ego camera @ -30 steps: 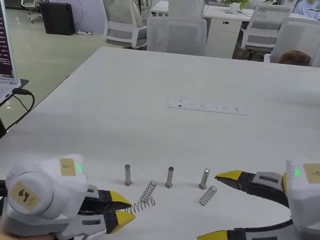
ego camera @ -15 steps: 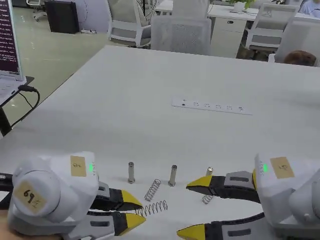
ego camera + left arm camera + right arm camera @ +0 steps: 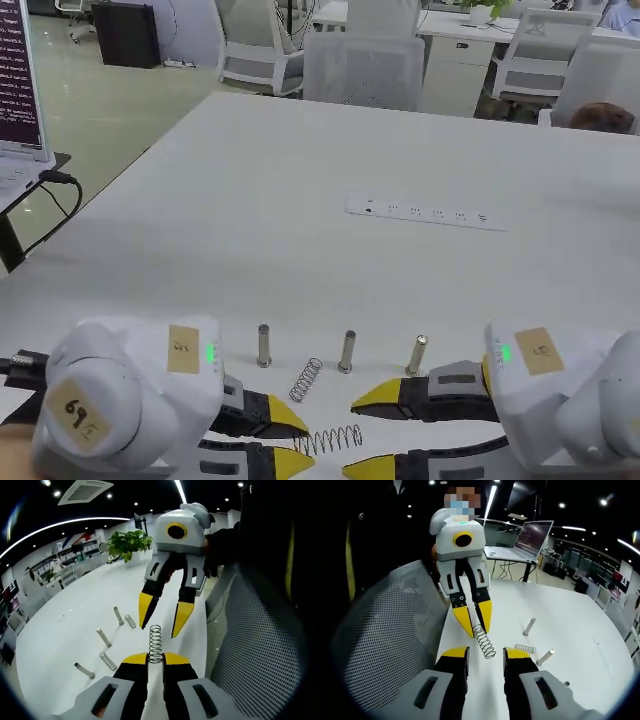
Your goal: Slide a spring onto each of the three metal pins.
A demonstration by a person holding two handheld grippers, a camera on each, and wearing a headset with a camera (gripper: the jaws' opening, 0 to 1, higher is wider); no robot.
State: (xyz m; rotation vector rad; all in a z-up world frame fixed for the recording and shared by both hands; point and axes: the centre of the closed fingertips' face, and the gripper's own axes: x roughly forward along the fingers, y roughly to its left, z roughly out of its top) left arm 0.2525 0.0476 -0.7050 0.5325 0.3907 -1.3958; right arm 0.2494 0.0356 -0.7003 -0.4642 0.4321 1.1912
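Three metal pins stand upright in a row: left, middle and right. My left gripper is shut on one end of a spring, also visible between its yellow tips. The spring points level toward my right gripper, which faces it with jaws open. The spring's free end lies between those open jaws without being gripped. A second spring lies between the left and middle pins. Another spring lies beside the far pin.
The white table carries a white power strip beyond the pins. A laptop with a cable sits off the left edge. Office chairs stand behind the far edge.
The right gripper has moved left until its open jaws meet the left gripper's tips. The left gripper has carried its spring slightly right, and the spring now points at the right gripper.
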